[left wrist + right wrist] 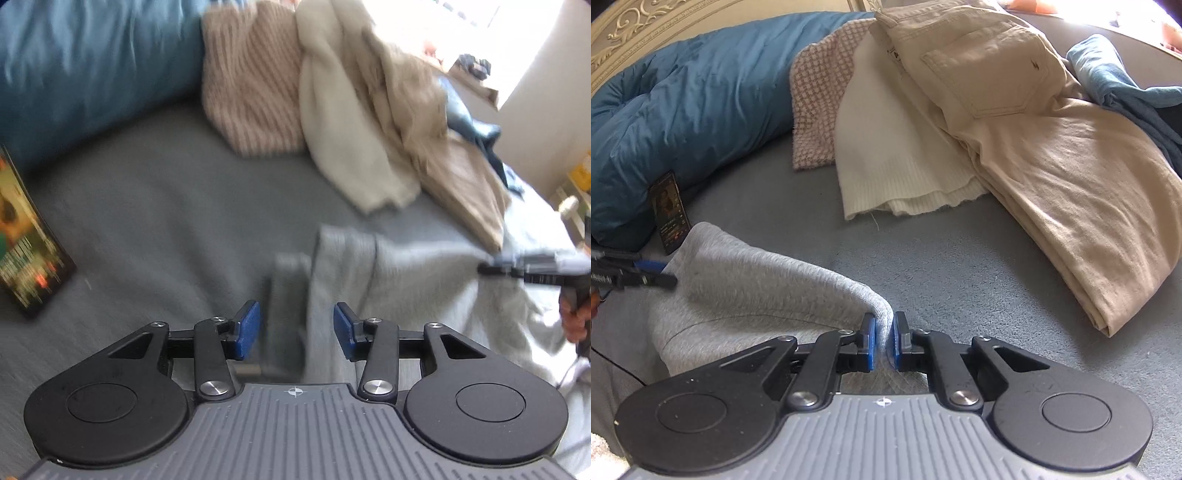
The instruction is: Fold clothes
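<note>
This is a bedroom in a home. A bed with a grey sheet (960, 266) lies ahead of the jaws. A big blue duvet (683, 99) is bunched beyond them to the left, against a carved headboard (646, 22). Loose clothes (1015, 110) are piled beyond them to the right.

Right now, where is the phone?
The phone stands at the left of the right wrist view, leaning on the blue duvet, just behind the grey garment.

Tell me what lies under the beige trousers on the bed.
The beige trousers rest on a tan garment and overlap a cream sweater, all on the grey bedcover. Whatever lies deeper beneath the pile is covered.
</note>
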Motion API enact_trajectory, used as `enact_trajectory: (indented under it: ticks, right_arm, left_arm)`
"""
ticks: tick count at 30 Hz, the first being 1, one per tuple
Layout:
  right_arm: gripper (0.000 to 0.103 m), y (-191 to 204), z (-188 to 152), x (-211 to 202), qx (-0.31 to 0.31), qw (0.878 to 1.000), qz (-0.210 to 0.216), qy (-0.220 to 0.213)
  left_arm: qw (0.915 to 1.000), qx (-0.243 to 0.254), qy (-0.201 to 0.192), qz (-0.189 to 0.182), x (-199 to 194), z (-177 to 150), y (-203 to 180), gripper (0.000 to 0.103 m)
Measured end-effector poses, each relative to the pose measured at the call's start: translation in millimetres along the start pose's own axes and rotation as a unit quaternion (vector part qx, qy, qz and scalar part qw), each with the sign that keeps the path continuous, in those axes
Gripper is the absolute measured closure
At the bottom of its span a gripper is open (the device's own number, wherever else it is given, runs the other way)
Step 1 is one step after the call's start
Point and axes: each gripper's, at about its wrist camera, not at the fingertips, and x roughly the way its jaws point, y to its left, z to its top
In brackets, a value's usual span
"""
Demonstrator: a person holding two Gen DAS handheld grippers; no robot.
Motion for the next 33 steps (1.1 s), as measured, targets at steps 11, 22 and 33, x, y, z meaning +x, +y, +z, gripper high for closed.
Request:
enact_trajectory:
  ticks: [11, 22, 33]
  right_arm:
    - [0.091, -3, -4, 1, 0.029, 1.0, 0.008, 0.007]
    - [0.066, -31, -24, -26, 0.098, 0.995, 0.001, -0.006]
    - [0.066, -88, -69, -83, 0.186, 0.98, -0.064, -0.032]
  left_arm:
    - [0.9888, 0.109, 0.006, -0.102, 48, 19, -83, 0.059]
    - [0.9933, 0.038, 0.039, -0.102, 100, 23, -64, 0.059]
    - [0.9929, 0.04, 0.048, -0.101, 117, 19, -57, 0.059]
